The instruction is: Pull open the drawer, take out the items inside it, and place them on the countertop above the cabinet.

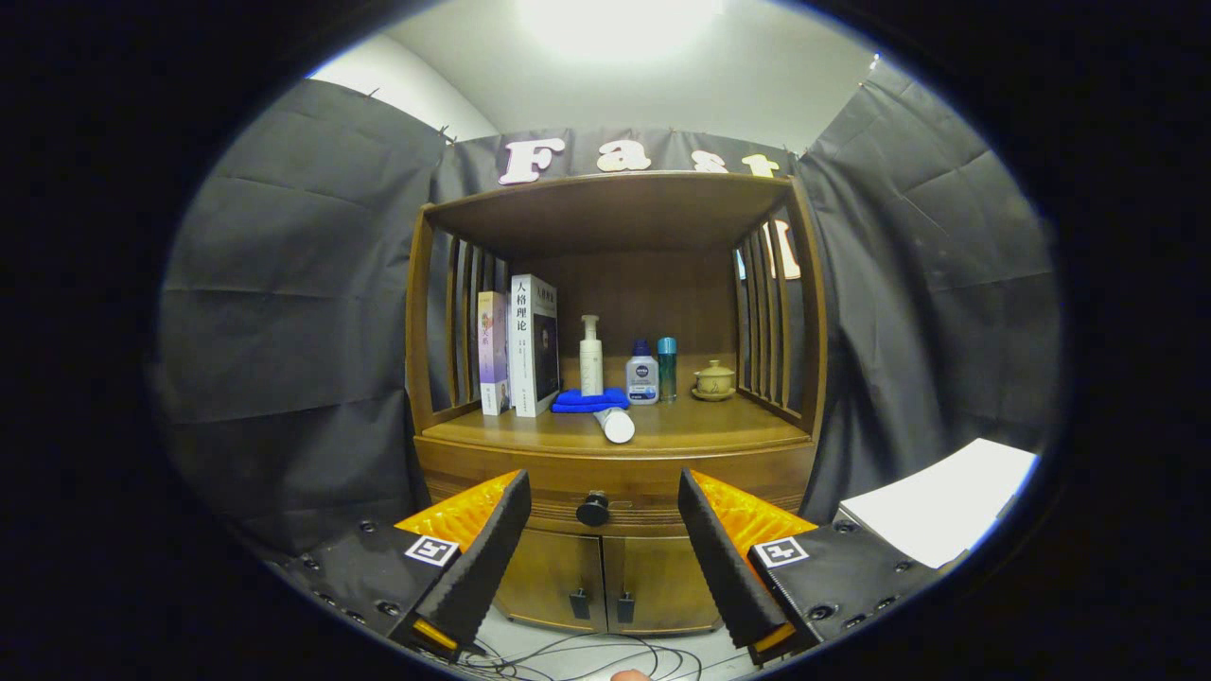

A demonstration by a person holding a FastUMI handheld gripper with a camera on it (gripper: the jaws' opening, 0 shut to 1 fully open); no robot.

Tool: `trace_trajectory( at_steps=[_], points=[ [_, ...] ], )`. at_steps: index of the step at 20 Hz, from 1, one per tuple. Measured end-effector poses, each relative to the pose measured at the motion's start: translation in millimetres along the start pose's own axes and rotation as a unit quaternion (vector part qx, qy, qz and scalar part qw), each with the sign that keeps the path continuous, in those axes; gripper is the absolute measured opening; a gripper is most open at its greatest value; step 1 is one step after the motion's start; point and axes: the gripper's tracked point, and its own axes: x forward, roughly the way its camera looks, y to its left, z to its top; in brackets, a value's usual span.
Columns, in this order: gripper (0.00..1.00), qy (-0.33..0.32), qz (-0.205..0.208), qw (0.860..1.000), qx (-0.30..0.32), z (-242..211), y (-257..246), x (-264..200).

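The gripper [602, 511] is held level and faces the wooden cabinet [615, 530] squarely from some way off. Its two fingers are spread wide apart and grip nothing. The drawer [530, 478] lies just under the countertop [691, 430] and is closed; its round dark knob [593, 509] appears in the gap between the fingers, beyond their tips and not in contact with either. Below the drawer are two cabinet doors [605, 579], both shut.

On the countertop, from left to right: two upright books [518, 348]; a folded blue cloth [588, 400] with a white pump bottle [591, 356] standing behind it; a white tube [615, 425] lying on its side in front of the cloth; a small clear bottle [642, 374] just beside a teal bottle [667, 368]; and a lidded ceramic cup [714, 380] on a saucer. A white sheet [941, 511] lies to the right of the cabinet. Loose cables [587, 657] run across the floor below the doors.
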Motion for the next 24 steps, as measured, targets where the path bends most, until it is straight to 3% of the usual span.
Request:
trace_trajectory(
  at_steps=[7,24],
  points=[
    [0.97,0.001,-0.001,1.0,0.007,-9,-11,-29],
    [0.96,0.014,0.006,1.0,0.024,-12,-23,-28]
  ],
)
